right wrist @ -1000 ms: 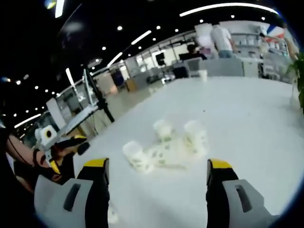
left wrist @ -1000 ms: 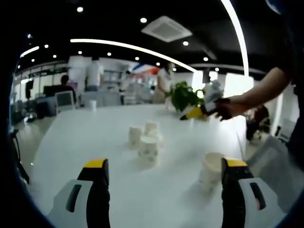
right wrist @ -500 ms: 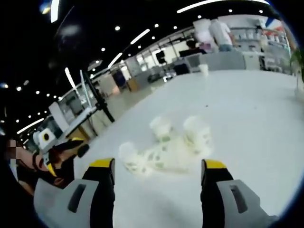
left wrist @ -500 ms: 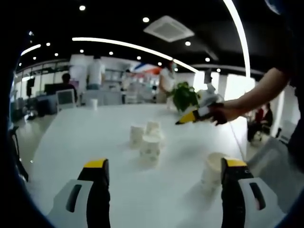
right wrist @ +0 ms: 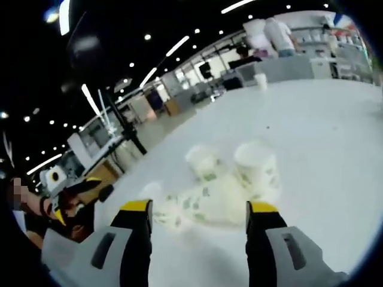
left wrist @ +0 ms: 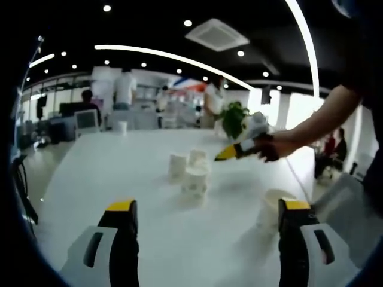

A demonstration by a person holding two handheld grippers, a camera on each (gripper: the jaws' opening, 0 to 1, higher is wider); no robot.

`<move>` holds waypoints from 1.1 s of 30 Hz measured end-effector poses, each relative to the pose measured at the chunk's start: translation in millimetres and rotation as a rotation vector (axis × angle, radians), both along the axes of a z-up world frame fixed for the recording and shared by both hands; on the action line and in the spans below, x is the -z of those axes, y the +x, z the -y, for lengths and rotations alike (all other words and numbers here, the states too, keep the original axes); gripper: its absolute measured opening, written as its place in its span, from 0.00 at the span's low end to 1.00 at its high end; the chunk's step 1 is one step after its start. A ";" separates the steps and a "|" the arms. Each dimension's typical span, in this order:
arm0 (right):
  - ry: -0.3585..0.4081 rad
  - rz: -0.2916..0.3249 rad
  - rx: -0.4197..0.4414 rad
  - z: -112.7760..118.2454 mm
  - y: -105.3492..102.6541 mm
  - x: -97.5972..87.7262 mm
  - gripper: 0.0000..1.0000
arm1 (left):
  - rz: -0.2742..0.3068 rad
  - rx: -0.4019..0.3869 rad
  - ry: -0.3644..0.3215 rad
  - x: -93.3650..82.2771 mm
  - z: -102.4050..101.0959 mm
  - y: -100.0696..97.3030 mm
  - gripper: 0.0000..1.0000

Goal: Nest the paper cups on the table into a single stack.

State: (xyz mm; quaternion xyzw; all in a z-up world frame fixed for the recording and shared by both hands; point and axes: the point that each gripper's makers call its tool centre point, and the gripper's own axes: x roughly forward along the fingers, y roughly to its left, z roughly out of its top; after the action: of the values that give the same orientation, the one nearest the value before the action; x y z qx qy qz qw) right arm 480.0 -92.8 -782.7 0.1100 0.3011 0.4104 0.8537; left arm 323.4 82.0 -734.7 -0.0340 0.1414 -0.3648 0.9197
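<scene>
- White tabletop [left wrist: 90,179] is seen filling the lower half of both views, inside a large office hall with ceiling lights; people and a potted plant [left wrist: 234,118] stand at the far edge
- Nearest in the left gripper view, the left gripper [left wrist: 203,218] is held low over the table with its jaws spread wide and nothing between them
- One upright paper cup [left wrist: 270,206] is found at the lower right of that view, just beside the right-hand jaw and partly hidden by it, its mouth facing up
- Further up, at mid frame, a cluster of cups [left wrist: 190,173] is seen standing upright, long axes vertical, well apart from the left gripper
- Beyond the cluster, at right of centre, the right gripper [left wrist: 230,152] is seen in the person's hand [left wrist: 269,145], angled down toward those cups
- In the right gripper view, the right gripper [right wrist: 197,209] is shown with jaws parted wide and empty
- A cup lying on its side [right wrist: 200,203] rests between and just ahead of the jaws, long axis across the frame; blur prevents telling which end is the mouth
- Two upright cups [right wrist: 254,167] stand just behind it
- The right gripper is judged nearer to the cluster, so the next grasp likely falls to it
</scene>
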 end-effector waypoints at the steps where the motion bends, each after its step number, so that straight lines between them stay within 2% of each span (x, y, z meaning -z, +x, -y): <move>1: 0.000 0.000 -0.004 -1.2 1.3 0.6 0.58 | -0.002 -0.001 0.001 0.5 0.4 -0.3 0.96; 7: 0.008 -0.013 -0.005 -3.1 8.3 7.3 0.54 | -0.001 0.005 0.002 -0.1 4.4 -1.3 0.96; 9: 0.019 -0.034 0.000 -3.2 9.0 10.7 0.52 | 0.000 0.005 0.000 -0.7 4.5 -0.9 0.96; 18: 0.048 -0.065 -0.025 -6.8 4.2 13.4 0.36 | 0.007 -0.002 0.002 -5.2 3.1 0.8 0.96; 23: 0.040 -0.074 -0.038 -8.7 1.1 16.0 0.30 | 0.012 -0.006 0.003 -7.0 1.5 0.5 0.96; 30: 0.031 -0.086 -0.063 -9.3 -6.3 19.8 0.14 | 0.012 -0.008 0.008 -7.5 0.1 -1.6 0.95; 33: 0.026 -0.090 -0.071 -9.3 -9.5 22.6 0.10 | 0.013 -0.013 0.008 -7.8 -0.9 -2.5 0.95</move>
State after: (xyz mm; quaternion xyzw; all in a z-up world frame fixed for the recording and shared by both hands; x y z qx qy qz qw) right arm 470.5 -83.4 -805.3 0.1286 0.3377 0.4388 0.8227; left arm 321.0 82.9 -726.9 -0.0289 0.1367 -0.3587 0.9229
